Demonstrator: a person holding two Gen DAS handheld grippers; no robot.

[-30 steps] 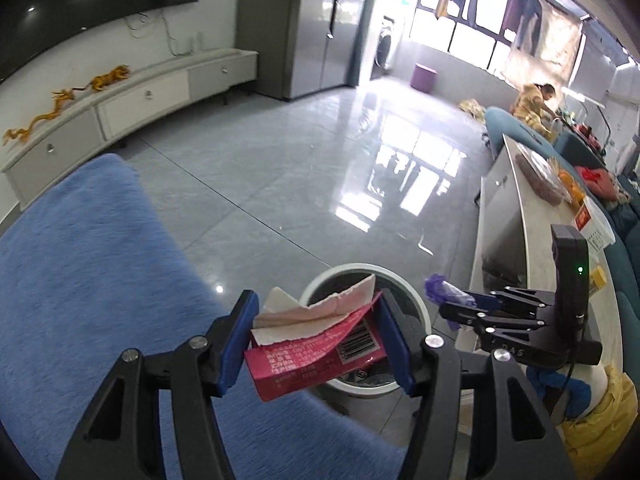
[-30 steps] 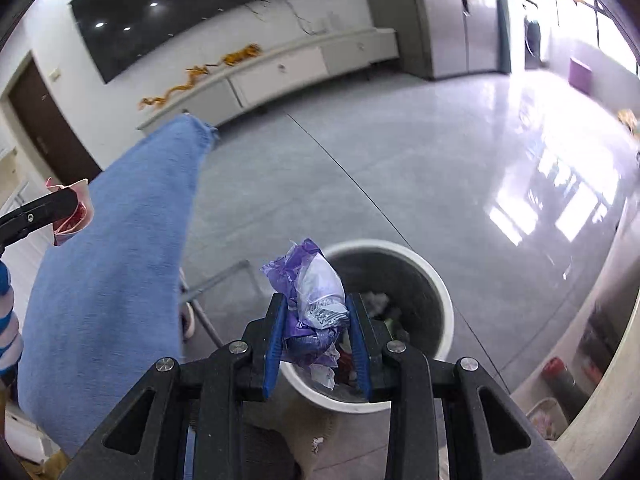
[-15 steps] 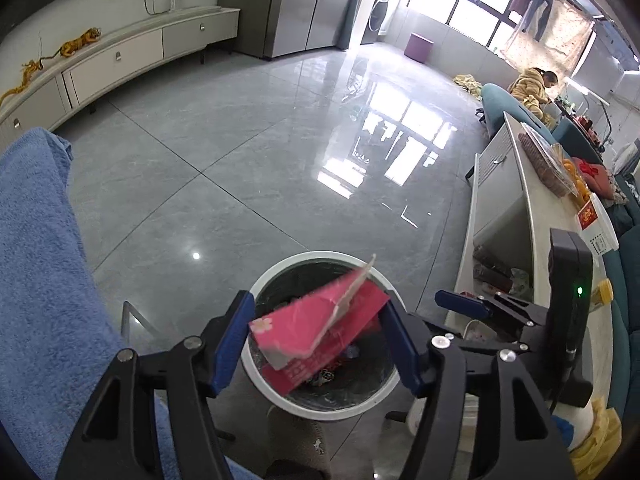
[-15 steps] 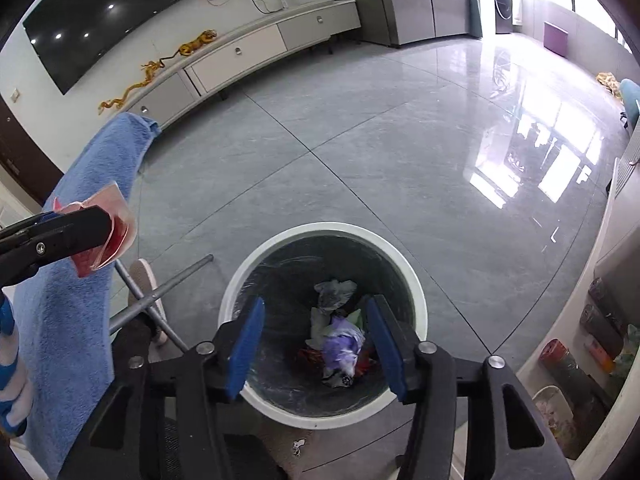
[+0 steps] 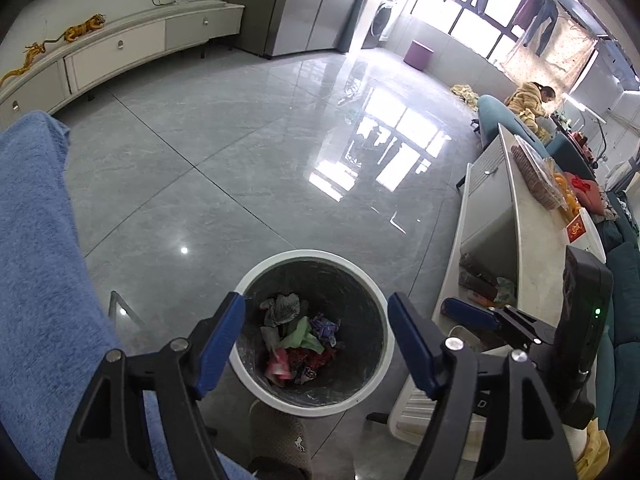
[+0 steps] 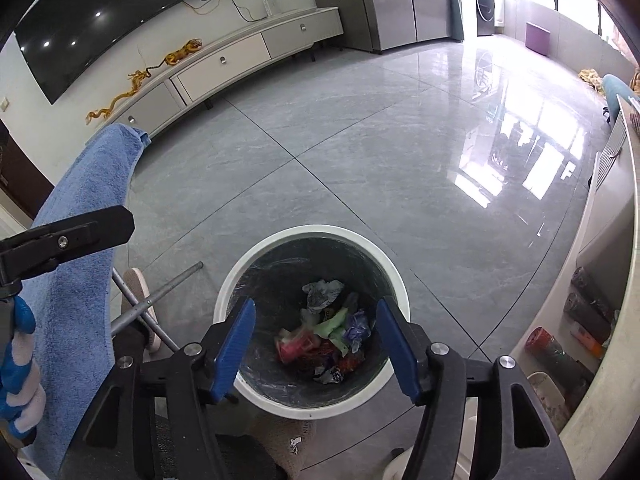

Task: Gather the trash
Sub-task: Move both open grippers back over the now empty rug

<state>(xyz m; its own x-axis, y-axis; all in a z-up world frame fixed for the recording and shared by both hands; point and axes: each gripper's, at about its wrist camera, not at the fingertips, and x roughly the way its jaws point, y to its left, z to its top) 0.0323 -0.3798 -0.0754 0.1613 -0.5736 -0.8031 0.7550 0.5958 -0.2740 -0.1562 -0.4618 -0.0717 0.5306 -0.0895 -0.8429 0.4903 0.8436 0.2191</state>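
A round white-rimmed trash bin (image 5: 370,286) (image 6: 400,284) stands on the grey tile floor below both grippers. Inside lie crumpled wrappers: a red packet (image 5: 280,362) (image 6: 298,344), a purple wrapper (image 5: 326,326) (image 6: 357,330), green and grey scraps. My left gripper (image 5: 316,334) hangs over the bin with its blue pads apart and nothing between them; its jaws are opening. My right gripper (image 6: 316,336) also hangs over the bin, jaws opening and empty. In the left wrist view the right gripper (image 5: 472,314) shows at the right.
A blue towel (image 5: 36,280) (image 6: 80,240) drapes over a rack at the left, with metal legs (image 6: 160,292) beside the bin. A slippered foot (image 5: 280,436) sits just below the bin. A white counter (image 5: 532,240) with clutter runs along the right. A person crouches far back.
The red packet has dropped from my left gripper into the bin, and the purple wrapper has fallen from my right gripper. Both pairs of jaws have widened. The left gripper moved over the bin.
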